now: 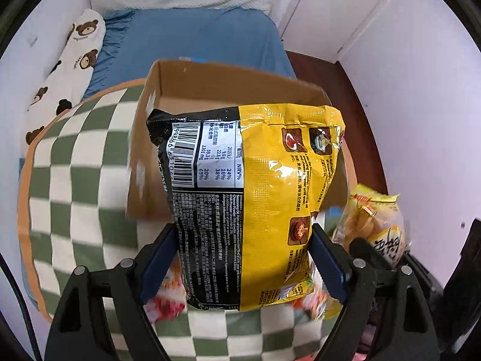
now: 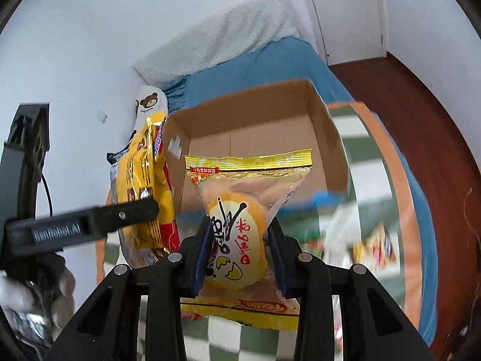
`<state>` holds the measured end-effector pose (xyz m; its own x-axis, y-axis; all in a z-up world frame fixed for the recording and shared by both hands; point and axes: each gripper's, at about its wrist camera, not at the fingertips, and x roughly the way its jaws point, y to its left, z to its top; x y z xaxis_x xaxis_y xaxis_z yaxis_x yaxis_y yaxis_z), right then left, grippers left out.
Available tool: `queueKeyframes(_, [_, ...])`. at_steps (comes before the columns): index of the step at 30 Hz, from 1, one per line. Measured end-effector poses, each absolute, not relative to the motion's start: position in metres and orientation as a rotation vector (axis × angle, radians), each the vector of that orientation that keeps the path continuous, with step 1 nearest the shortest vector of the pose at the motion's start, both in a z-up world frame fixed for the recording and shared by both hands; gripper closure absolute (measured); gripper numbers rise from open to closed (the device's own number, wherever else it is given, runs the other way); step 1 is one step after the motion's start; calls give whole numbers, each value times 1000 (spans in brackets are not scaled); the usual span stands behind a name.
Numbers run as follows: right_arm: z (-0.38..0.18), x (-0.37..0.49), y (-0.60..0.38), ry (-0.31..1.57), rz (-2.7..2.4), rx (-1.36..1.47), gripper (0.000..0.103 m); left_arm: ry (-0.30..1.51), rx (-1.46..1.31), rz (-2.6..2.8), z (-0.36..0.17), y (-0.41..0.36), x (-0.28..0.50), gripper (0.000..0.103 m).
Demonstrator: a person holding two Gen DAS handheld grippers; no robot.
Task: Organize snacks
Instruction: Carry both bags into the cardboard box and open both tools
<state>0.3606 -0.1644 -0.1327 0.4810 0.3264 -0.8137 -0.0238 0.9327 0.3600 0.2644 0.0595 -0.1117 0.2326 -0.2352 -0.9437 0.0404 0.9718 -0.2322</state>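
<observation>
I count two packets in my grippers and one cardboard box [image 1: 228, 90], which stands open-topped on a green-and-white checked blanket [image 1: 75, 180].

My left gripper [image 1: 243, 255] is clamped on a yellow-and-black noodle packet [image 1: 255, 186]. The blue pads [image 1: 156, 258] press against its two sides near the lower end, and the packet stands up from the fingers with its barcode and nutrition table facing the camera. It is lifted off the blanket, in front of the box's near wall and covering much of it from this view. I cannot tell whether it touches the cardboard.

My right gripper [image 2: 239, 255] is closed on a clear cake packet [image 2: 243, 207] with a yellow top seal and a round yellow label. The pads [image 2: 201, 255] pinch it at the sides low down, and its upper end reaches up in front of the box [image 2: 255, 126], whose brown inside shows behind it.

From the right wrist view, the noodle packet [image 2: 144, 186] hangs just to the left of the cake packet, with the left gripper's black finger [image 2: 99, 219] crossing it. From the left wrist view, the cake packet [image 1: 372, 225] sits to the right of the noodle packet, close beside it.

More snacks lie on the blanket under both grippers, but they are too blurred to count. Behind the box I see a blue bedsheet [image 1: 195, 36] and one bear-print pillow [image 1: 75, 54].
</observation>
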Motion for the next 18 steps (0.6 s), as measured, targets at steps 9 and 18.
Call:
queueKeyframes(9, [-200,506,-150,1155,268,278,65,1466,-144,-120,-181,58,385,18])
queueKeyframes(18, [-270,578,-138,1227,304,243,64,1563,-119,-85,-241,54,430,17])
